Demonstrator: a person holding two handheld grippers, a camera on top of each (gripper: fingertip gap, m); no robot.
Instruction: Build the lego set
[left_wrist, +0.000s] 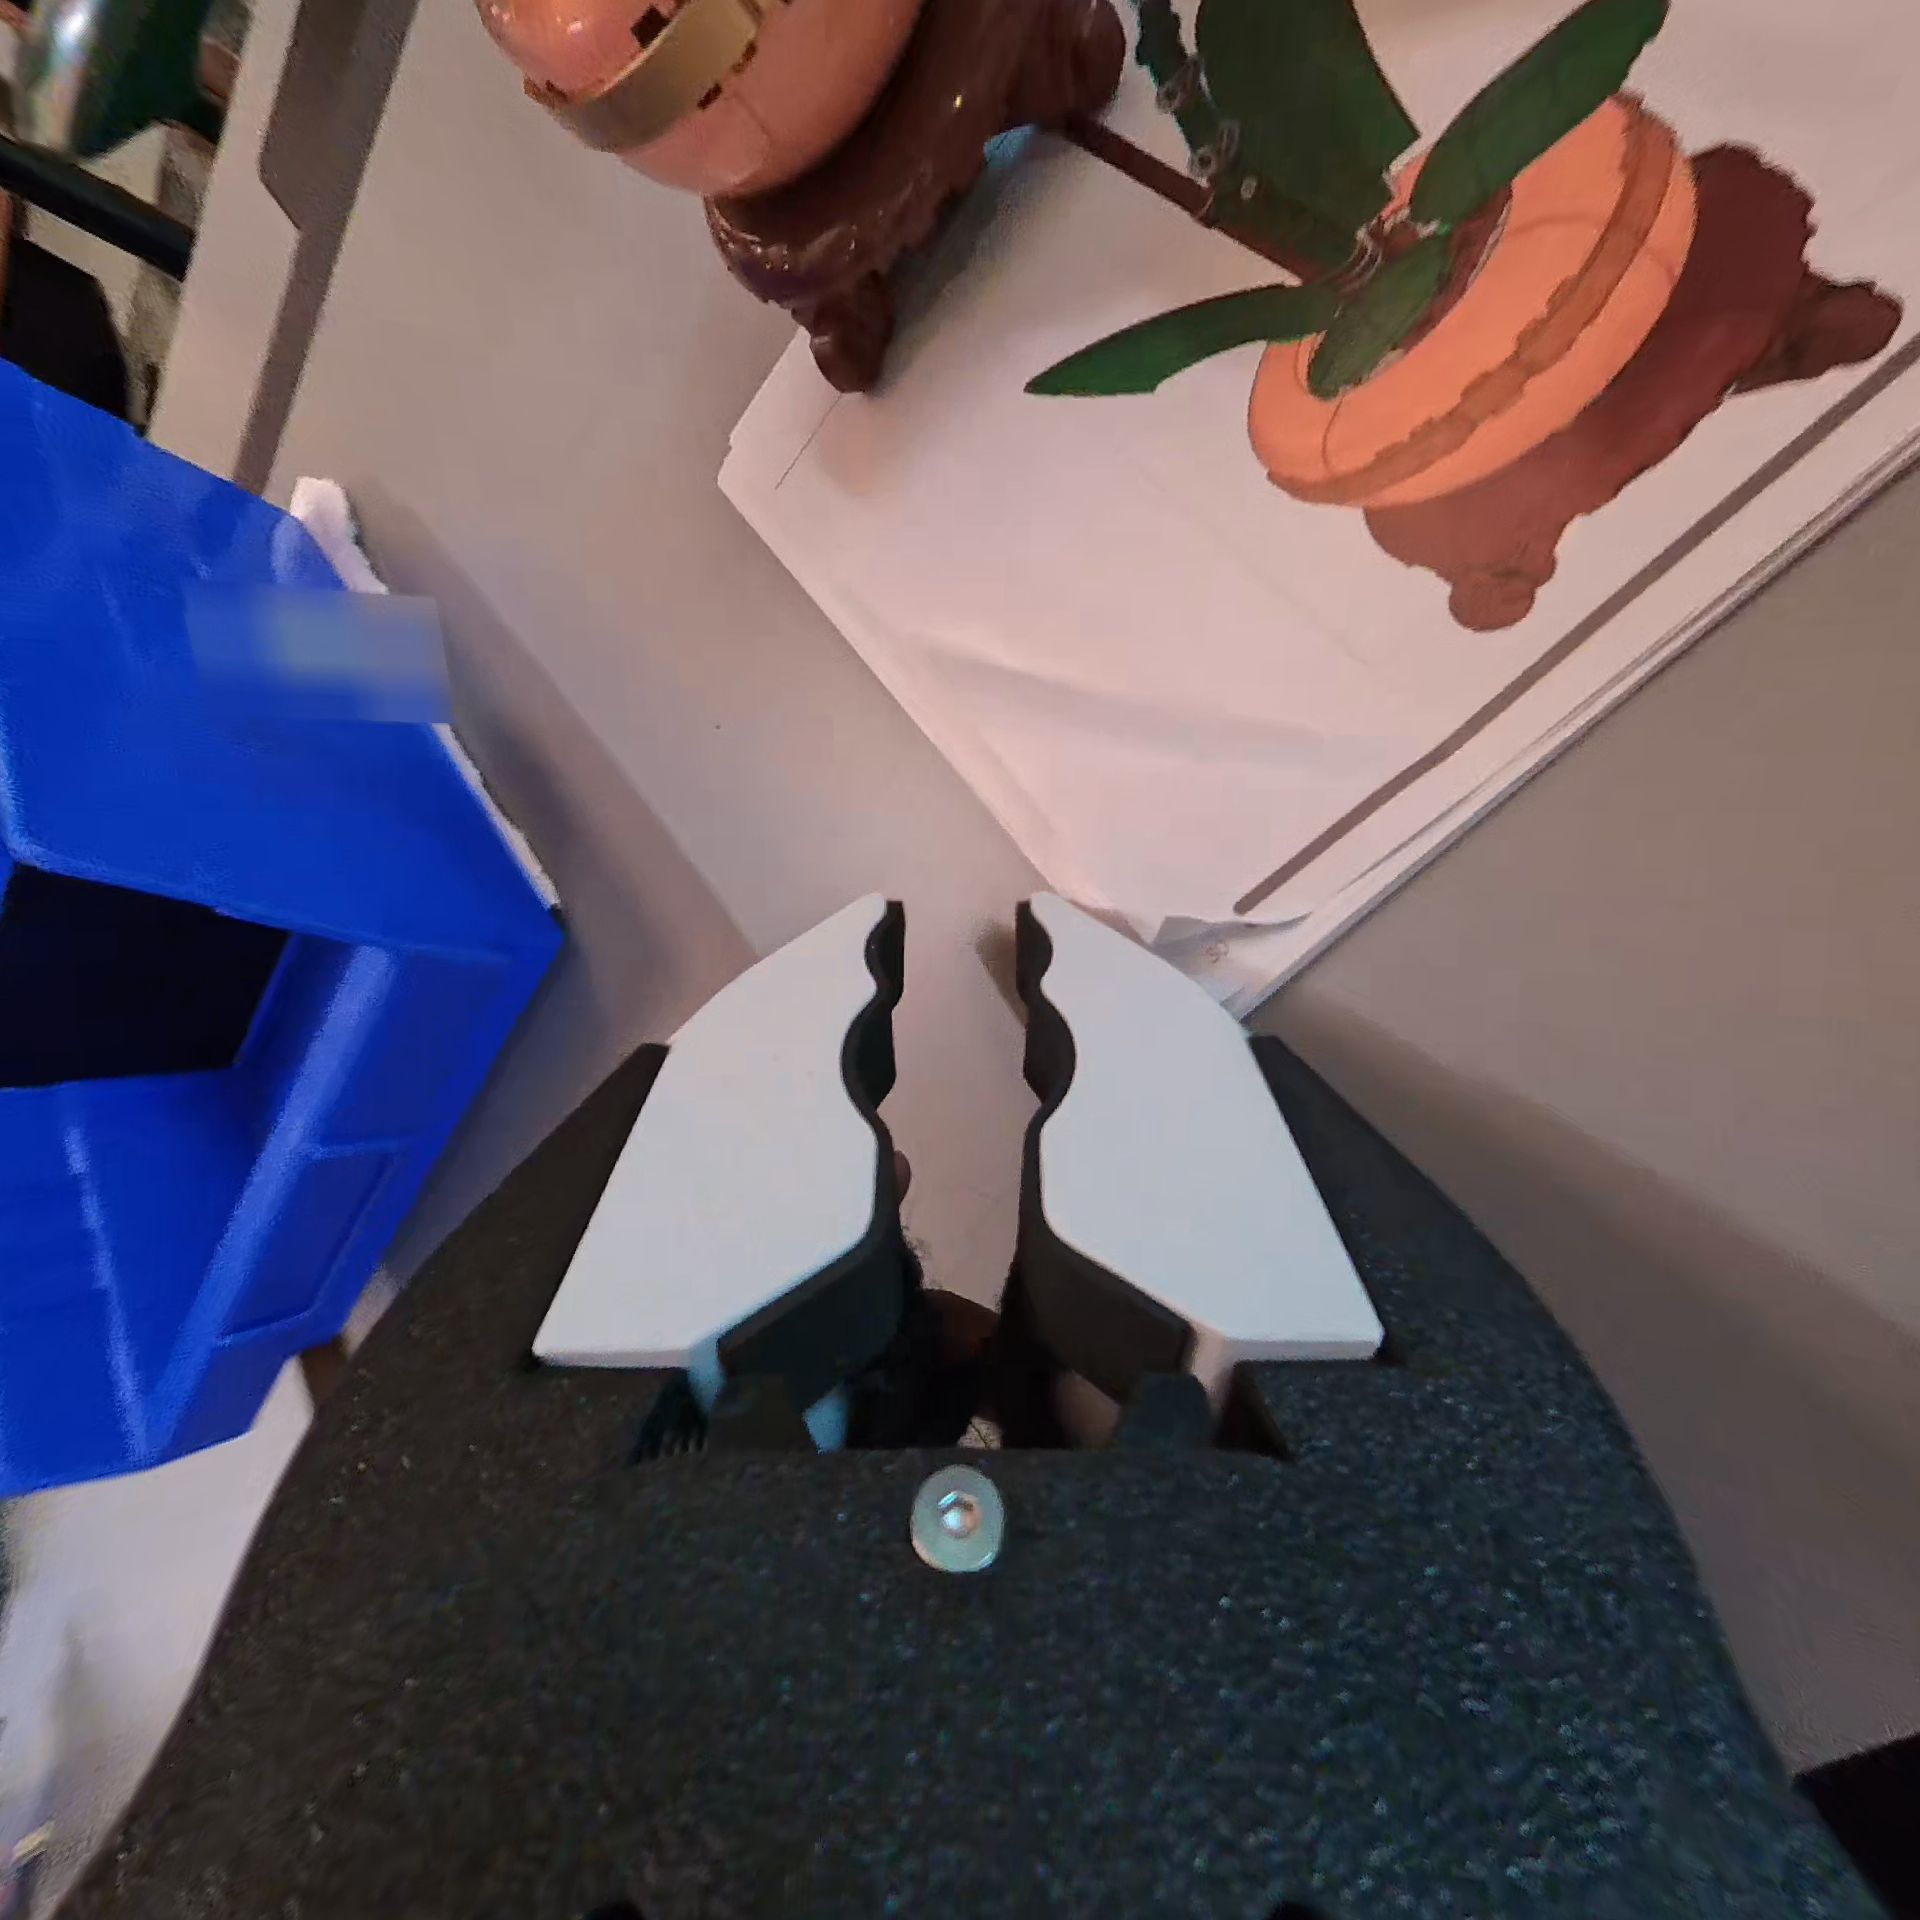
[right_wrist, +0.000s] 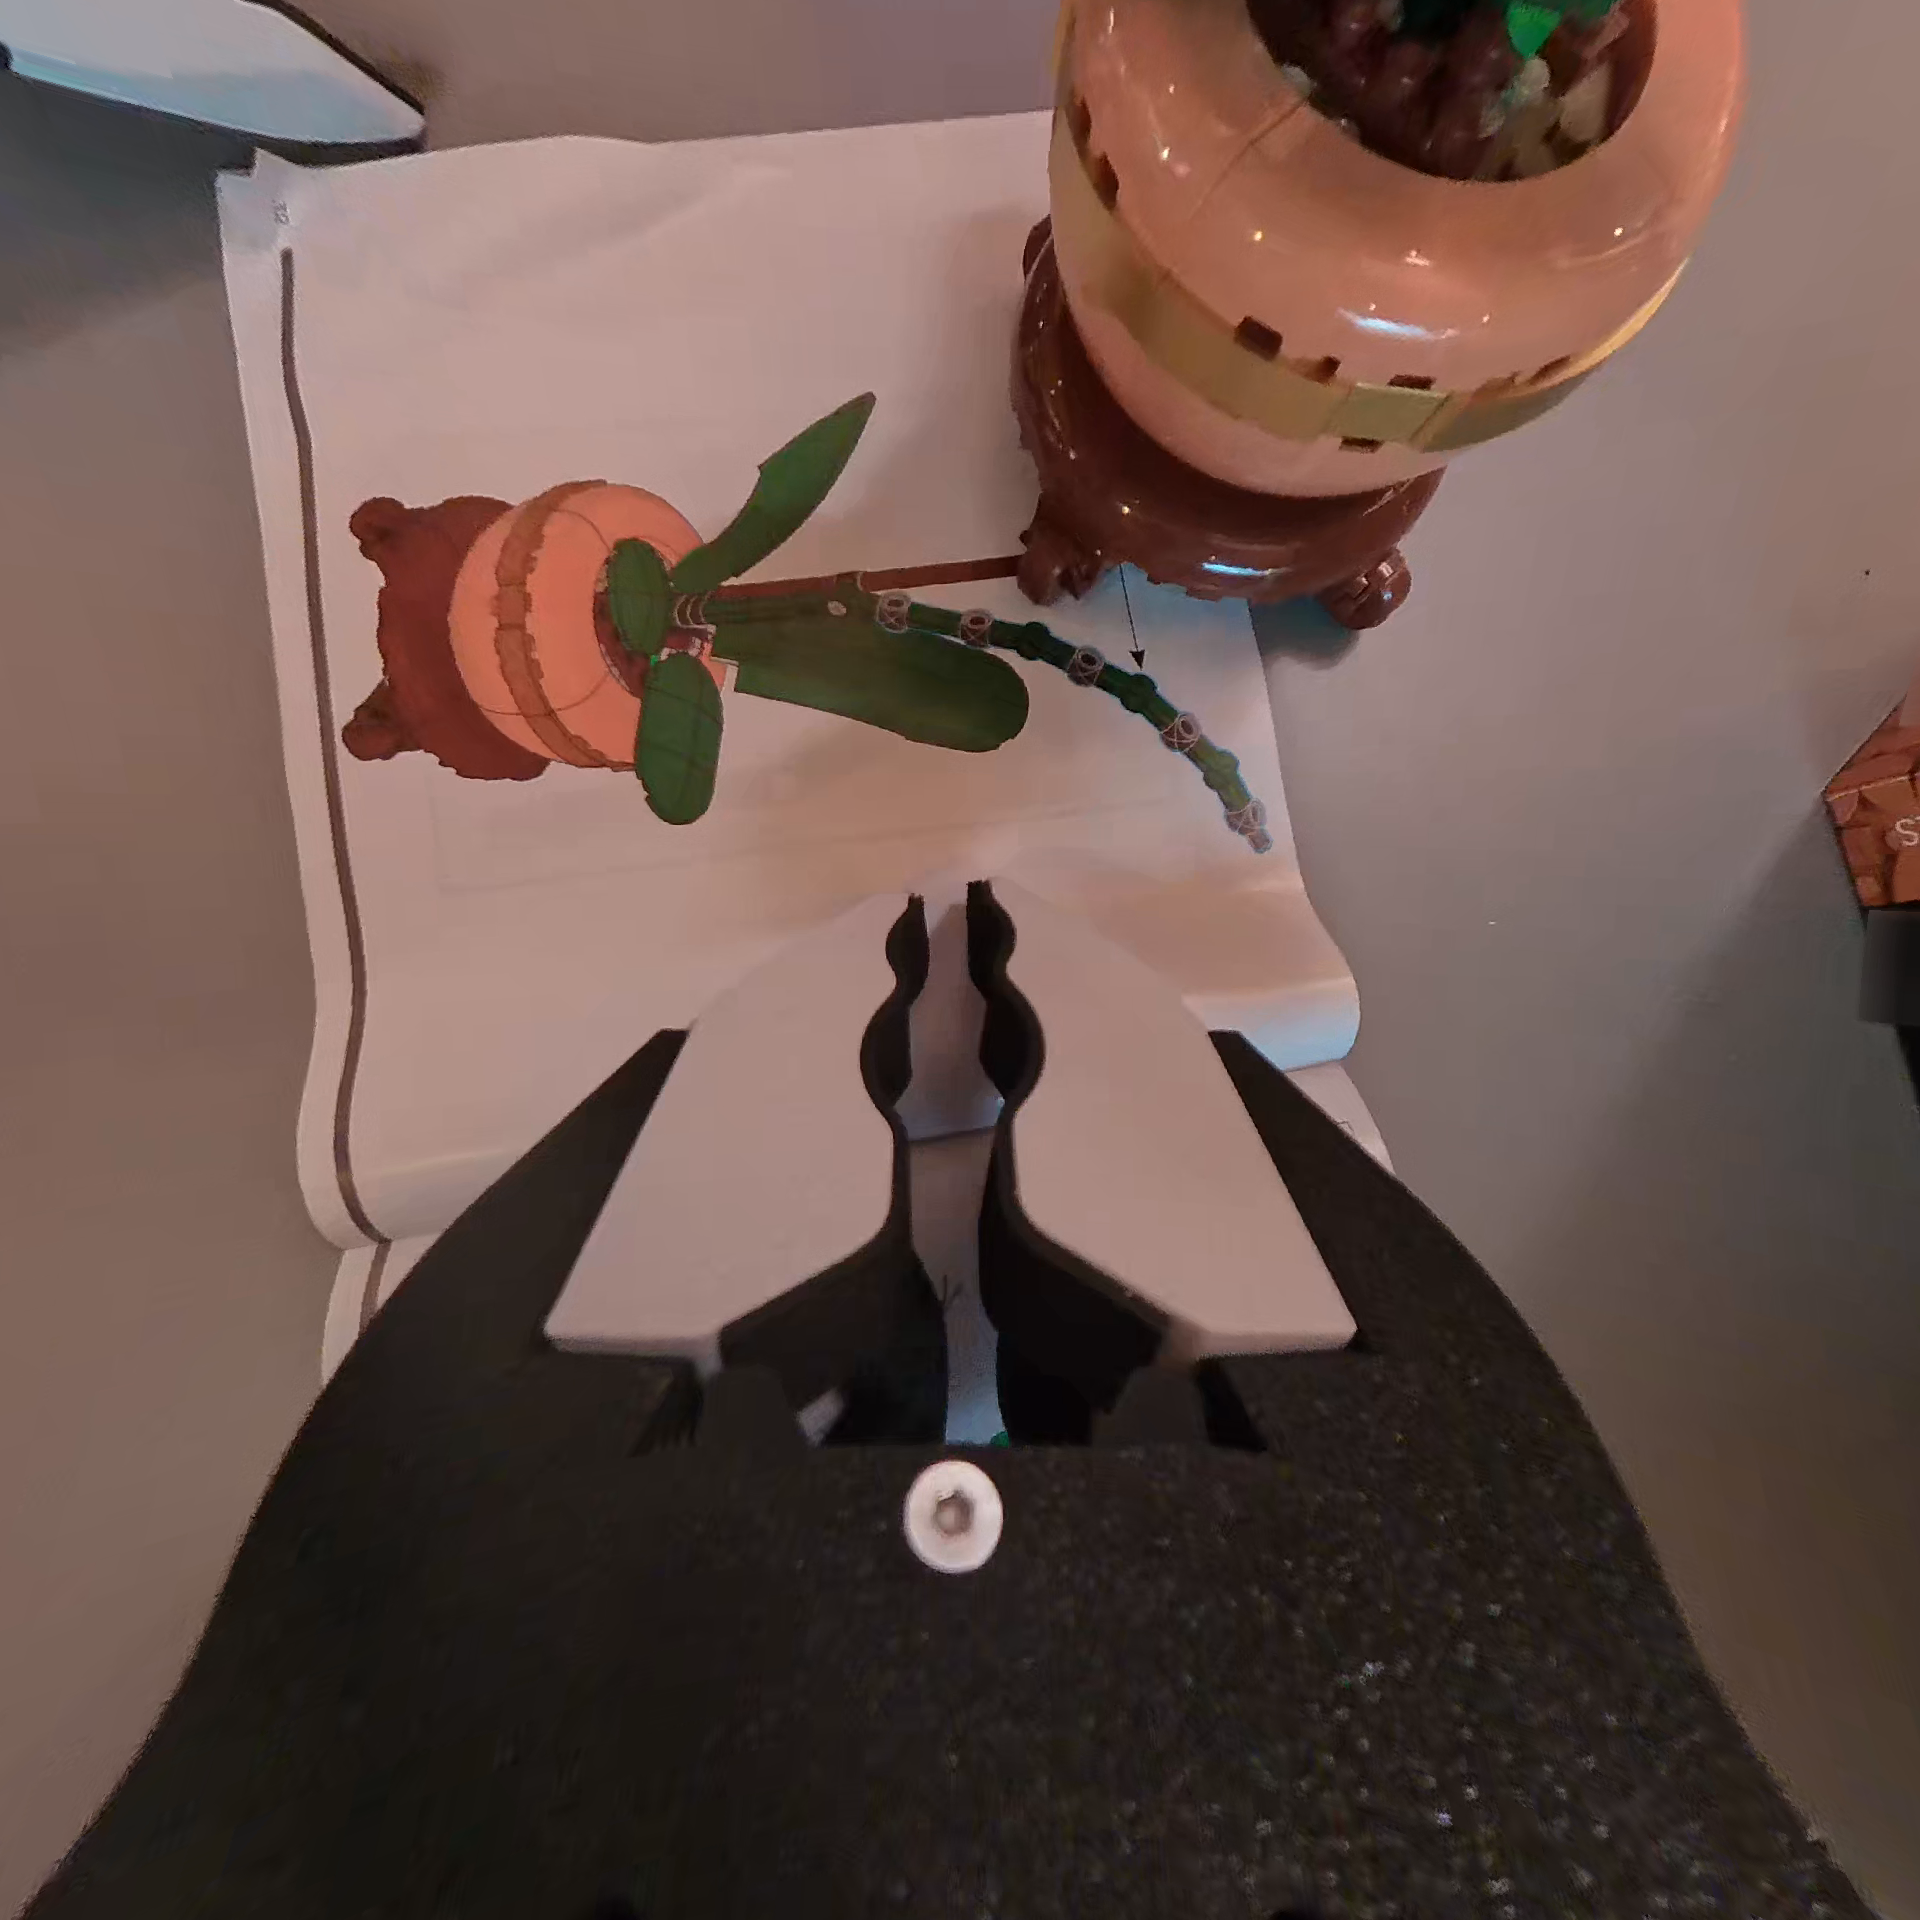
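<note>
Fingers (right_wrist: 1122, 1122) over booklet (right_wrist: 582, 343), grey table (right_wrist: 1558, 935)

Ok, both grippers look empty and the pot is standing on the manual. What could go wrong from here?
1. The lego pot stands on the open instruction booklet. Nudging or turning a page could tip it.
2. The right gripper hangs just over the booklet's curled near edge, so a low approach may snag the paper.
3. The left gripper sits close beside the blue bin. A sideways swing could knock it.
</note>
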